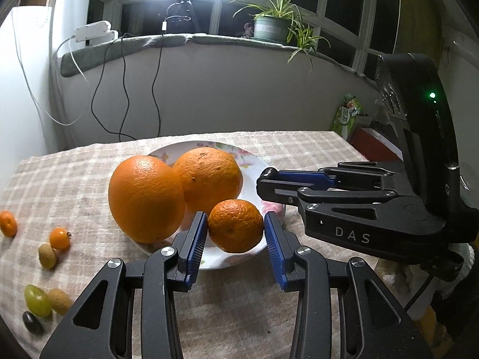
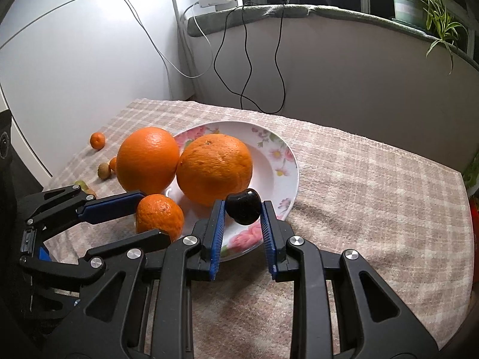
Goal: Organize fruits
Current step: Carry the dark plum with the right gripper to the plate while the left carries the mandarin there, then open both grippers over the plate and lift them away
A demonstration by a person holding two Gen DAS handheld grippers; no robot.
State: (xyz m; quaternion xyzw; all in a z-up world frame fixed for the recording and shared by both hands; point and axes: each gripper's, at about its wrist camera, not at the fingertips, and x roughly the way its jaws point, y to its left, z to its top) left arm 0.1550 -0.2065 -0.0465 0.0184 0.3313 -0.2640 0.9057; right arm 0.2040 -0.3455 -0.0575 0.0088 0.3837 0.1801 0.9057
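The left gripper has its jaws clamped on a small mandarin, the blue pads pressing both sides of the fruit, which hangs over the near rim of the floral plate. The right wrist view shows the same mandarin held just at the plate's left edge.

The right gripper has its jaws closed on a dark, glossy fruit, possibly a black grape or a plum; the view does not settle which. It is held above the front part of the plate, just in front of the right-hand large orange. From the left wrist camera the right gripper reaches in from the right with its fingers over the plate's rim, and the dark fruit is hidden there.

Two large oranges sit side by side and touching. The farther one lies on the plate; the nearer, left one rests at the plate's left edge, partly overhanging the checked cloth that covers the bench.

Loose on the cloth to the left lie several small fruits: a tiny mandarin, a small orange fruit with a stem, a brownish-green one just beside it, then a green grape, a tan fruit touching it, and a dark grape nearest the camera.

Behind the bench a potted plant stands on the window ledge, with cables hanging down the wall.
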